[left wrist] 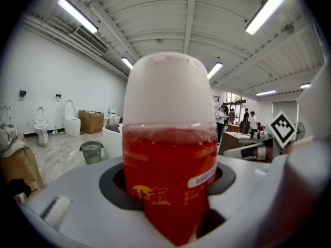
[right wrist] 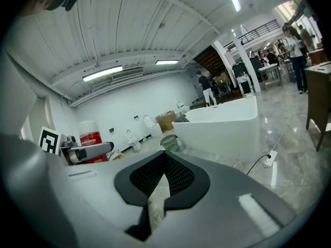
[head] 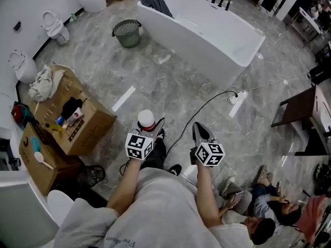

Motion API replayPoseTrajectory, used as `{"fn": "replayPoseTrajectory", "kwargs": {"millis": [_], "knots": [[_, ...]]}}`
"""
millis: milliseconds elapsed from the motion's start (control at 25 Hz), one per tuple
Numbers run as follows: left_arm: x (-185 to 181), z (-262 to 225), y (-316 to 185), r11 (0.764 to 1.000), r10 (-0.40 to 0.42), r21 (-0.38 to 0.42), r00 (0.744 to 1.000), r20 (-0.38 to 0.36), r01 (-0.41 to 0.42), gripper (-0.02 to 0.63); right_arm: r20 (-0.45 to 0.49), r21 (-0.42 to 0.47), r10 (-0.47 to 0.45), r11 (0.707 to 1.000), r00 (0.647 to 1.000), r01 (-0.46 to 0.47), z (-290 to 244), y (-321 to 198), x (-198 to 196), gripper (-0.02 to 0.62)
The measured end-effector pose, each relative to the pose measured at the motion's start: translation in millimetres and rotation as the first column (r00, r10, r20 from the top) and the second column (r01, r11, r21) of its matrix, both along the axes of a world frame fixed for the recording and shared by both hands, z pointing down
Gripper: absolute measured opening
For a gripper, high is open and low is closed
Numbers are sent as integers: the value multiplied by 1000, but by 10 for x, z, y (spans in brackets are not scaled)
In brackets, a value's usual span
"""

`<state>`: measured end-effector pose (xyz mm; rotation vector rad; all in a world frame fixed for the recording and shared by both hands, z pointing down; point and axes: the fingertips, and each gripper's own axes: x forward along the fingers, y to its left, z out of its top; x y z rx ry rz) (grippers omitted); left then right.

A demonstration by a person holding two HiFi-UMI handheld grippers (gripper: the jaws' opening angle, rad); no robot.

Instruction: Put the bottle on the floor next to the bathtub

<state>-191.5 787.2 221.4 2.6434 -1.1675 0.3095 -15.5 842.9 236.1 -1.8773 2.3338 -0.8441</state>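
The floor (head: pixel 170 87) and the bathtub (head: pixel 207 32) are seen steeply from above by the head camera. Both gripper views are taken low and nearly level, faced toward the same bathtub (right wrist: pixel 222 123), and the left one is filled by the bottle (left wrist: pixel 170 154) close before the lens.

The floor (head: pixel 170 87) is grey veined stone-look tile, polished and glossy, and carries reflections. The bathtub (head: pixel 207 35) has a smooth, glossy white shell. The bottle (left wrist: pixel 170 174) has a smooth, translucent red plastic body with printed markings and a matt white cap (left wrist: pixel 168 87). The right gripper (right wrist: pixel 163 175) has a smooth, matt grey plastic housing; its pads (right wrist: pixel 181 175) are black with a fine ribbed texture. The boxes (head: pixel 90 123) are matt brown cardboard. The basket (head: pixel 127 32) is open mesh. The crumpled cloth (head: pixel 44 81) looks soft and matt.
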Motion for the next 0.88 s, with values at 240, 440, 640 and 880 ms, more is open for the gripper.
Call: {"fn": "replayPoseTrajectory", "kwargs": {"millis": [240,440,640,880], "knots": [[86,-13,-679,1000,0,-12,1000,-27,0,325,-23,-39,-2,999,1000,1,77,-529,7,2],[200,-70,-1277,1000,31,-1,999,-43,-32,325,-45,-69,19,997,999,-22,145,-988,55,2],[349,-75,-1814,997,77,-1,996,-43,-77,325,-43,-88,63,994,997,-67,195,-1351,136,2],[479,-38,-2421,991,130,-12,990,-52,-131,325,-53,-90,125,988,991,-129,211,-1755,208,2]]}}
